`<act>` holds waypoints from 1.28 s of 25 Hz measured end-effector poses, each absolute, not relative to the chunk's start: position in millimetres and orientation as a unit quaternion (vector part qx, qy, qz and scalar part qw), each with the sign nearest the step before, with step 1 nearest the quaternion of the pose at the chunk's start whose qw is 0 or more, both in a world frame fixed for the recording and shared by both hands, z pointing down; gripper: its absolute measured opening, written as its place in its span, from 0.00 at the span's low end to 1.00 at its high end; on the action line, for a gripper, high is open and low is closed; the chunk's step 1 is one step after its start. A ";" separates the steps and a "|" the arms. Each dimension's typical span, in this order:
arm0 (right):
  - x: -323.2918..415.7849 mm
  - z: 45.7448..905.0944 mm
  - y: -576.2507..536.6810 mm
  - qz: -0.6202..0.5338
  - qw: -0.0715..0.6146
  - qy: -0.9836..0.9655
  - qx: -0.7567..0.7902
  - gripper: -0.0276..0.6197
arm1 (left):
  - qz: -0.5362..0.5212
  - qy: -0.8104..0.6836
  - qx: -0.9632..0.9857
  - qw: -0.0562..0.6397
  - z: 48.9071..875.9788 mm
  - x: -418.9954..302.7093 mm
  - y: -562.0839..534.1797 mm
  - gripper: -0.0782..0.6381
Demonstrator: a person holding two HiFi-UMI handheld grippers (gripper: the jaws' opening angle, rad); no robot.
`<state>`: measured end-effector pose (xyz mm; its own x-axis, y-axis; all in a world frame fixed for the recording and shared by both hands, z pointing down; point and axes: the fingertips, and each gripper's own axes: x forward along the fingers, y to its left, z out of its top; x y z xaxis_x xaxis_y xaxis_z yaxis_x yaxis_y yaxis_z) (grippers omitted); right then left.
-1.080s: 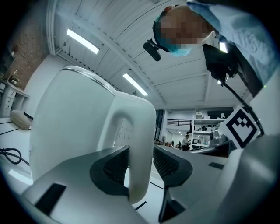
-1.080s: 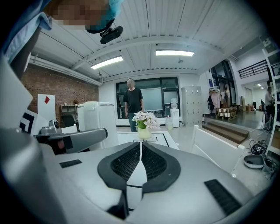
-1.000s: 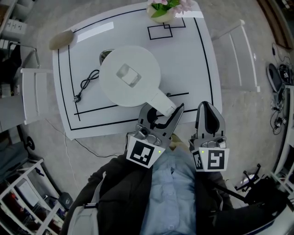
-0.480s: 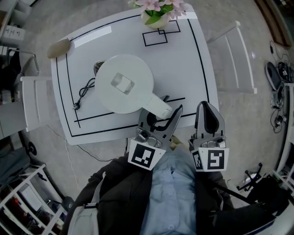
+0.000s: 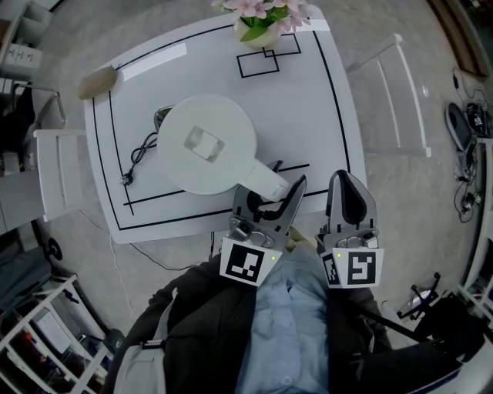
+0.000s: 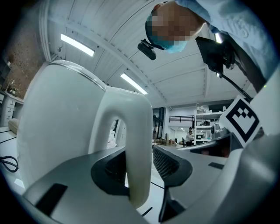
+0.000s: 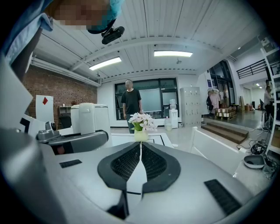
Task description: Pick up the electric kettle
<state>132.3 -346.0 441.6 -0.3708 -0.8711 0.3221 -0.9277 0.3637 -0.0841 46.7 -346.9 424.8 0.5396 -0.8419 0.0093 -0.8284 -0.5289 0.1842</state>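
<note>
A white electric kettle [image 5: 206, 144] hangs above the white table [image 5: 323, 115]; from above I see its round lid. My left gripper [image 5: 269, 196] is shut on the kettle's handle [image 5: 266, 181]. In the left gripper view the handle [image 6: 138, 148] sits clamped between the two dark pads, with the kettle [image 6: 65, 131] body to the left. Partly hidden under the kettle, its dark base [image 5: 162, 115] and black cord [image 5: 142, 150] lie on the table. My right gripper [image 5: 350, 188] is shut and empty near the table's front edge, jaws together [image 7: 140, 159].
A vase of pink flowers [image 5: 262, 19] stands at the table's far edge. A beige object [image 5: 98, 79] lies at the far left corner. White chairs stand to the right [image 5: 393, 100] and left [image 5: 58, 169]. A person [image 7: 130, 105] stands in the background.
The head view has shifted a little, so table and kettle sit lower and further left in the picture. The kettle stays held in the left gripper. The right gripper has not moved.
</note>
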 end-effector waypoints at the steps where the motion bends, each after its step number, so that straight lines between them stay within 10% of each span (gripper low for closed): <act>1: 132.8 442.5 -346.0 0.128 0.113 -0.818 0.549 0.07 | -0.039 -0.480 0.873 0.078 425.1 47.0 -347.2 0.34; 32: 148.0 437.3 -342.7 0.119 0.107 -0.826 0.540 0.07 | -0.040 -0.531 0.843 0.075 425.9 39.0 -356.6 0.26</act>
<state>148.0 -342.7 437.3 -0.3931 -0.8675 0.3050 -0.9183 0.3876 -0.0809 39.0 -356.6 425.9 0.4318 -0.9019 0.0123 -0.8897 -0.4237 0.1699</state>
